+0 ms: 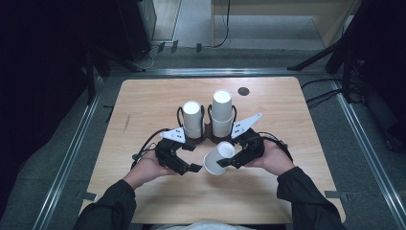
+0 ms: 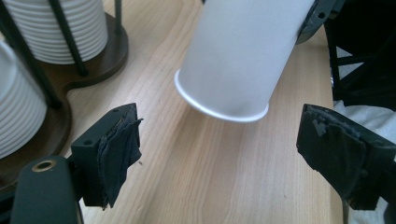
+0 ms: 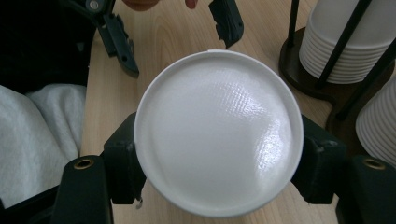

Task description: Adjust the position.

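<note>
While the right gripper (image 1: 229, 162) clamps the cup (image 1: 219, 157) by its base, tilted above the table (image 1: 143, 110) before the cup holder (image 1: 207, 135), the left gripper (image 1: 191, 162), jaws wide and empty, should close squarely on the rim end.

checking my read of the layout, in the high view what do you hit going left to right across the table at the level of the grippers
left hand → left gripper with its jaws apart → white paper cup, tilted → right gripper clamped on that cup → right hand
</note>
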The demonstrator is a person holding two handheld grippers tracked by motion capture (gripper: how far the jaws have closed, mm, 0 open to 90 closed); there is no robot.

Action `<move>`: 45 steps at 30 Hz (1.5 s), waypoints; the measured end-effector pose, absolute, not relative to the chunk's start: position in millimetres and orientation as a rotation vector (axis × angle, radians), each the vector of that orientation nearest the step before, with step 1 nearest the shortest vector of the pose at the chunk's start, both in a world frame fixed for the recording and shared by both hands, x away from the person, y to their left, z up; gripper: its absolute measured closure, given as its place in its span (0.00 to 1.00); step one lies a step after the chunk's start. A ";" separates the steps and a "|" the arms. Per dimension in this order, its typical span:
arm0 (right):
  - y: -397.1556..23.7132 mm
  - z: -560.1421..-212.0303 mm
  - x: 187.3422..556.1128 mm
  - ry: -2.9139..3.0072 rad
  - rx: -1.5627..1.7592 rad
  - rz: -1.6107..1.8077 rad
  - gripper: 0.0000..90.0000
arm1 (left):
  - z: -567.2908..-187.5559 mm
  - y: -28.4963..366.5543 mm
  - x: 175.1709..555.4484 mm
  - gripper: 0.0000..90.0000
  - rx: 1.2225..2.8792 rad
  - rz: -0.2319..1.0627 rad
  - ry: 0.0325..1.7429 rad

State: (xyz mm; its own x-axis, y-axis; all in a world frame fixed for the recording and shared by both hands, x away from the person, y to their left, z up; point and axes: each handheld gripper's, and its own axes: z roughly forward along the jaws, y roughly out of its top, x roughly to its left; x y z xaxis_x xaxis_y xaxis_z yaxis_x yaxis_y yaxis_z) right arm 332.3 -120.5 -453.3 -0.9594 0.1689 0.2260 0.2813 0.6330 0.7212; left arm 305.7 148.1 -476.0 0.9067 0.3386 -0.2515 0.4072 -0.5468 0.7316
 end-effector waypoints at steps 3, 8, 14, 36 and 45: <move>-116.7 -452.1 331.3 -2.694 -0.366 -1.246 0.34 | -477.4 143.2 306.0 0.15 2.191 -0.116 0.516; -109.5 -450.0 329.5 -2.669 -0.344 -1.267 0.34 | -477.7 138.5 306.2 0.15 2.167 -0.149 0.493; -102.8 -447.9 328.4 -2.638 -0.332 -1.281 0.34 | -479.0 135.0 305.4 0.15 2.169 -0.155 0.477; -99.1 -441.4 330.4 -2.538 -0.388 -1.355 0.35 | -476.9 132.0 304.1 0.22 2.164 -0.148 0.451; -100.1 -441.2 330.8 -2.529 -0.404 -1.348 0.35 | -474.4 132.3 304.5 0.24 2.178 -0.142 0.441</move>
